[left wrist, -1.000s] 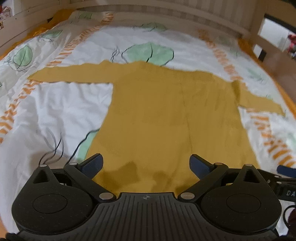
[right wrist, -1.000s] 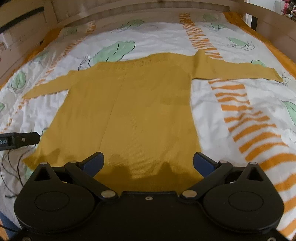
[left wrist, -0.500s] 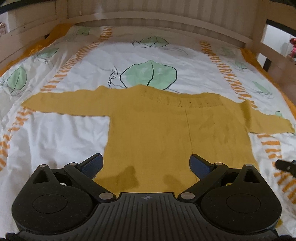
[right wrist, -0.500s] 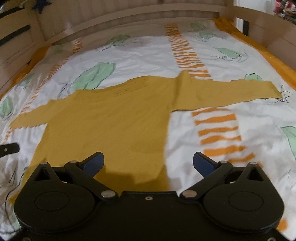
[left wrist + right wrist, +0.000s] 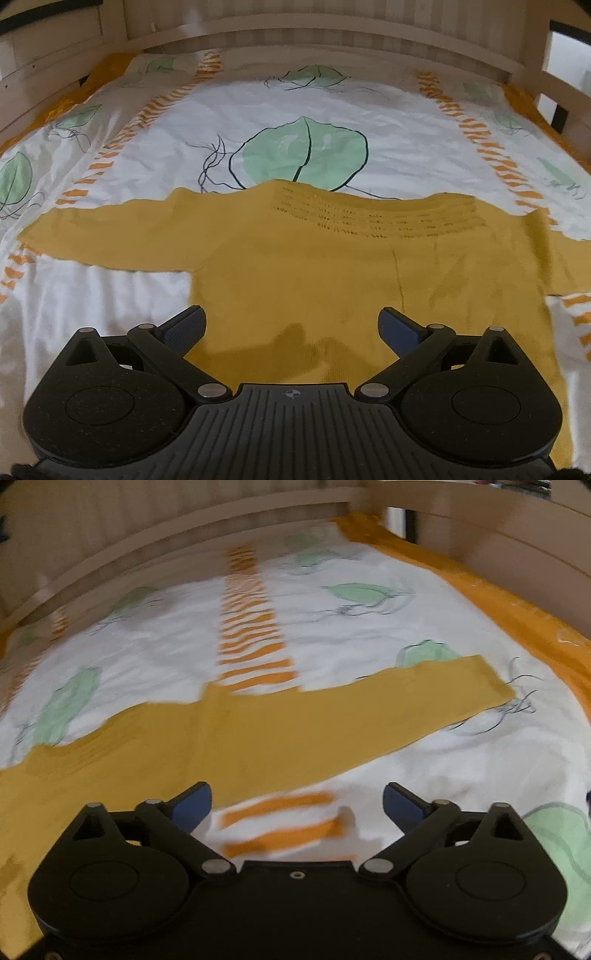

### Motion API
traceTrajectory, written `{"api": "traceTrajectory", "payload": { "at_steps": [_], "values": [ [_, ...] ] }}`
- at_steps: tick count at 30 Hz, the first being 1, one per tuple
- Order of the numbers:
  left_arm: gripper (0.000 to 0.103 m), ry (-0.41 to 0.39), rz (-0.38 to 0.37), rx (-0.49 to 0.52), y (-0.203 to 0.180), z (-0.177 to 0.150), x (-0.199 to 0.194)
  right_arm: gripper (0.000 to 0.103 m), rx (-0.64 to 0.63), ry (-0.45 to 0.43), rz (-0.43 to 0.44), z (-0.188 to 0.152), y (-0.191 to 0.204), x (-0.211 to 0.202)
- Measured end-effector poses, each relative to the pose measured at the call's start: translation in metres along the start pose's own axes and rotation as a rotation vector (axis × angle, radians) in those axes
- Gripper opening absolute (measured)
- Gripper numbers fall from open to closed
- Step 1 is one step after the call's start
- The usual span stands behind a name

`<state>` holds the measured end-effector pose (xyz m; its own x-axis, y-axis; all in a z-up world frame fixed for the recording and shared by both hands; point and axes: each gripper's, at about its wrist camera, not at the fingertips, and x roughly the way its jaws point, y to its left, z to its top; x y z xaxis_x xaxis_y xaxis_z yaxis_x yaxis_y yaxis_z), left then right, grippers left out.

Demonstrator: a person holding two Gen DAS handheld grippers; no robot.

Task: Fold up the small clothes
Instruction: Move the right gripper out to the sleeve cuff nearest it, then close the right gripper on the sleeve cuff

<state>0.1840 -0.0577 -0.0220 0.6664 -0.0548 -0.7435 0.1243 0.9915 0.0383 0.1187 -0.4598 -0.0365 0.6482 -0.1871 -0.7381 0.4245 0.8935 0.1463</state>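
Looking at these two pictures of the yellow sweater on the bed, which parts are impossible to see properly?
- Sweater hem: left wrist view, hidden behind the left gripper.
- Its right sleeve: left wrist view, cut off by the frame edge.
- Bedspread pattern: right wrist view, smeared by motion blur.
- Sweater body: right wrist view, cut off at the left edge and behind the right gripper, whose empty jaws are closing.

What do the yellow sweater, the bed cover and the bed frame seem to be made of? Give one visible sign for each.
Yellow sweater: knitted yarn, probably; matte, with rows of openwork holes below the neckline.
Bed cover: thin woven cloth, likely cotton; soft creases, printed leaves and orange stripes.
Bed frame: pale wood, apparently; rigid slats and rails, smooth finish.
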Motion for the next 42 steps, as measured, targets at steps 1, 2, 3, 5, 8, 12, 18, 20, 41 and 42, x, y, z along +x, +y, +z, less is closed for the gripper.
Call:
{"api": "traceTrajectory", "payload": {
  "at_steps": [1,2,3,5,8,12,18,20,41,42],
  "values": [
    [0.101,-0.001,0.006,0.002,-0.002,0.001,0.006,0.096,0.009,0.000,-0.014,0.005,-0.007,0.006],
    [0.101,-0.006,0.010,0.003,-0.005,0.003,0.013,0.096,0.021,-0.005,-0.033,0.010,-0.016,0.012],
    [0.101,-0.012,0.012,0.004,-0.007,0.004,0.020,0.096,0.036,-0.015,-0.055,0.015,-0.025,0.018],
    [0.101,-0.033,0.012,0.000,-0.010,0.005,0.033,0.096,0.056,-0.030,-0.088,0.024,-0.040,0.028],
    [0.101,-0.060,-0.001,-0.023,-0.014,0.006,0.049,0.096,0.083,-0.058,-0.134,0.035,-0.059,0.039],
    [0.101,-0.091,-0.040,-0.044,-0.018,0.005,0.072,0.088,0.129,-0.066,-0.164,0.048,-0.085,0.053],
    [0.101,-0.063,-0.062,-0.015,-0.031,0.000,0.105,0.084,0.088,-0.093,-0.249,0.069,-0.110,0.069],
    [0.102,-0.074,-0.055,0.002,-0.037,-0.005,0.112,0.084,0.062,-0.098,-0.281,0.078,-0.119,0.075],
    [0.103,-0.139,-0.038,0.005,-0.041,-0.017,0.119,0.048,0.300,-0.013,-0.286,0.075,-0.198,0.116],
    [0.103,-0.140,-0.037,0.005,-0.041,-0.017,0.119,0.023,0.299,-0.008,-0.277,0.075,-0.199,0.116]
  ]
}}
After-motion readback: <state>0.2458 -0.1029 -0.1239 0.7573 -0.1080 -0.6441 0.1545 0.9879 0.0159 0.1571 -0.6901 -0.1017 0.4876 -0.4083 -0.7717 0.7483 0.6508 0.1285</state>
